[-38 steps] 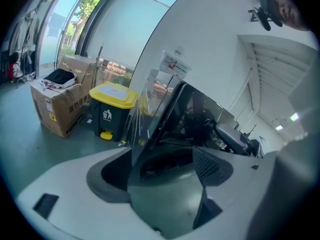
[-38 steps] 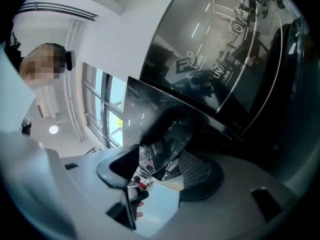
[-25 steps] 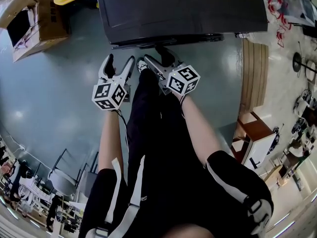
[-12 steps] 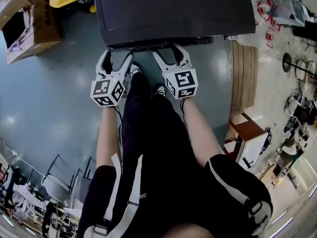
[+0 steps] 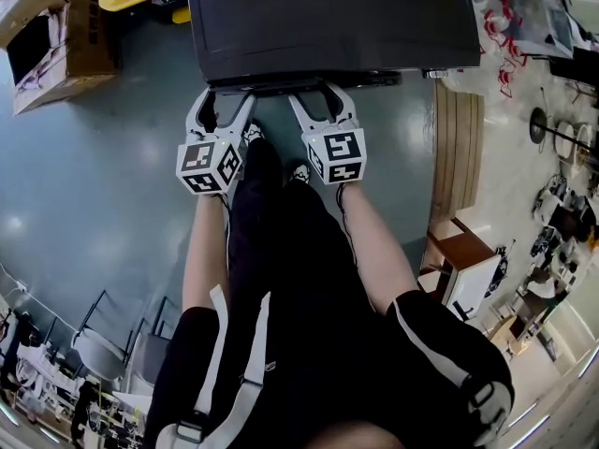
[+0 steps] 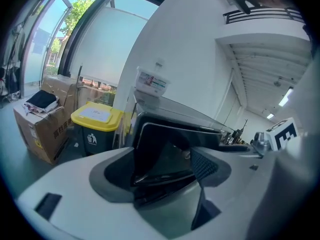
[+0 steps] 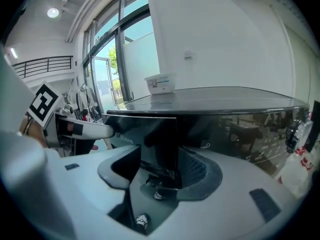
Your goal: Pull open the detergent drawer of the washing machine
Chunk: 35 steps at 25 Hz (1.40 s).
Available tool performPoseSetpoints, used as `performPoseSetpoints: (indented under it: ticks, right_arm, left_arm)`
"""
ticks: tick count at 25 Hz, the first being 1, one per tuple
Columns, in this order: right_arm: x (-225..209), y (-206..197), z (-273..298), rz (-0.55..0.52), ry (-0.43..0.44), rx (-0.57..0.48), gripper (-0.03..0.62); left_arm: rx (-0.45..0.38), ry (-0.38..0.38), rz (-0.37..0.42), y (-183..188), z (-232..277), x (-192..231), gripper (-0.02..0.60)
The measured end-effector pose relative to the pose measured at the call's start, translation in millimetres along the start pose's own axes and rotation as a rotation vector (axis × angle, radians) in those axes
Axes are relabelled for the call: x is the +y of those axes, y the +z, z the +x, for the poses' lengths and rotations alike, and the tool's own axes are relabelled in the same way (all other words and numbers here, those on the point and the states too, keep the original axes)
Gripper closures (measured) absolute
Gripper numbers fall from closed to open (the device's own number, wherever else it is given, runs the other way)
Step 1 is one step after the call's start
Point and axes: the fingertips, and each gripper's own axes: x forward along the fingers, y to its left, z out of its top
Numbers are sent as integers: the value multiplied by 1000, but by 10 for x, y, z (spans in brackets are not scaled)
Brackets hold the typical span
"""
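Hovering at the glossy black washing machine's [image 5: 332, 17] upper front edge, white left gripper [image 5: 225, 97] and right gripper [image 5: 318, 94] have jaws just narrowing yet apart, straddling the dark detergent drawer front [image 6: 165, 149] without pinching it.

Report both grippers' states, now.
Left gripper: open; jaws have just been closing, drawer front between them.
Right gripper: open; jaws have just been closing around the drawer front, not pressing yet.

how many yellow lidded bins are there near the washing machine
1. The yellow-lidded bin stands between the cardboard box and the washing machine. Others could be hidden behind the machine.
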Motion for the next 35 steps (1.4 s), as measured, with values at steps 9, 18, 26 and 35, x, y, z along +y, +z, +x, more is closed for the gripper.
performPoseSetpoints:
  ticks: [9,18,26,35]
  right_arm:
    - [78,-93,-142,36,-6,1,360]
    - [58,-61,-155,-47,41,-14,339]
    - [94,-14,-73,-88,94,-13,327]
    - [132,-30,-93,-103,89,-2,339]
  left_arm:
    - [22,17,11,-98,-154,-52,227]
    - [26,-35,43,-139,-185,-42,227]
    - [20,-82,81,-72,-81,-119,225]
    - [23,-36,74,-92,-140,-92,227]
